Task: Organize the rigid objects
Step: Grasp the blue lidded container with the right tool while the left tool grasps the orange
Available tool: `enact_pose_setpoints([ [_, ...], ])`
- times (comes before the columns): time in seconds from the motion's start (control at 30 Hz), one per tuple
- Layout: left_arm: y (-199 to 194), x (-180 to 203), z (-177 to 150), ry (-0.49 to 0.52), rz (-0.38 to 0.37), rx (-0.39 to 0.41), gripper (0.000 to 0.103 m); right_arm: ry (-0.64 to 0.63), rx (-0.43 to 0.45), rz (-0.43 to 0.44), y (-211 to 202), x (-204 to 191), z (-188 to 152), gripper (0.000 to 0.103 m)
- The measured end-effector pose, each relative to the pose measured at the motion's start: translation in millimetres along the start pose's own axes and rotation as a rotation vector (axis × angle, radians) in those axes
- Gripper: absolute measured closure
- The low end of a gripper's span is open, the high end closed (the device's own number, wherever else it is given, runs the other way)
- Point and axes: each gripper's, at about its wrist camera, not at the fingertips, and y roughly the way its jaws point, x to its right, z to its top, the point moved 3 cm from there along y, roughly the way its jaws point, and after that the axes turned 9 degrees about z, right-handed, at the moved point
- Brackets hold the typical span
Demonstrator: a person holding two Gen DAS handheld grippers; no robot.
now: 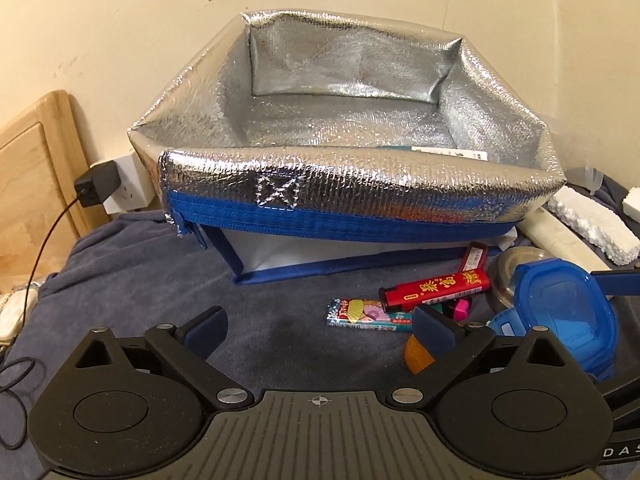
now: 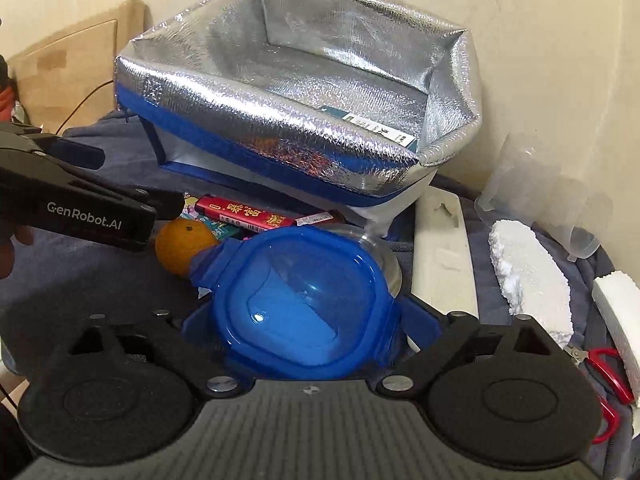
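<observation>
Nearest, the right gripper [image 2: 304,320] is seen closed round a blue plastic container lid [image 2: 304,300], pinched at its edges w/ the domed face tilted toward the camera; the grip is prob. taken on the rim because the lid is too broad to be clamped any other way. In the left wrist view the same lid [image 1: 560,312] is carried at the right, off the blanket.

The left gripper [image 1: 320,328] is held wide apart w/ nothing between the fingers, hovering low over the dark blue blanket [image 1: 160,288], seemingly kept ready for a next pick.

Just beyond, loose items are left in a cluster: an orange [image 2: 182,246], a red lighter [image 1: 436,288] w/ gold characters, a floral-print pack [image 1: 368,314] under it, and a steel bowl [image 1: 508,276] partly hidden behind the lid. Foam blocks [image 2: 528,276] and red-handled pliers [image 2: 600,364] lie farther right.

Farthest, the foil-lined insulated bag [image 1: 340,184] is stood open vs. the wall, rim folded outward so things can be dropped in from above. Only a flat labelled box [image 2: 380,128] is seen inside, so the sorting is judged barely begun; the lid looks bound for the bag.
</observation>
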Motion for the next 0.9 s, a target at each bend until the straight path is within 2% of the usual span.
enact_pose_setpoints([
  [0.37,-13,8,-2,0.066,0.012,0.03,0.003,0.015,0.029,-0.03,-18,6,2,0.011],
  [0.5,-14,10,-1,0.053,0.012,0.033,0.003,0.026,0.036,-0.036,-22,10,2,0.011],
  [0.8,-16,24,-7,0.09,-0.039,0.025,0.002,0.039,0.049,-0.046,-27,17,3,0.011],
  [0.9,-12,20,-6,0.026,-0.084,0.002,0.007,0.04,0.049,-0.046,-27,18,2,0.011],
])
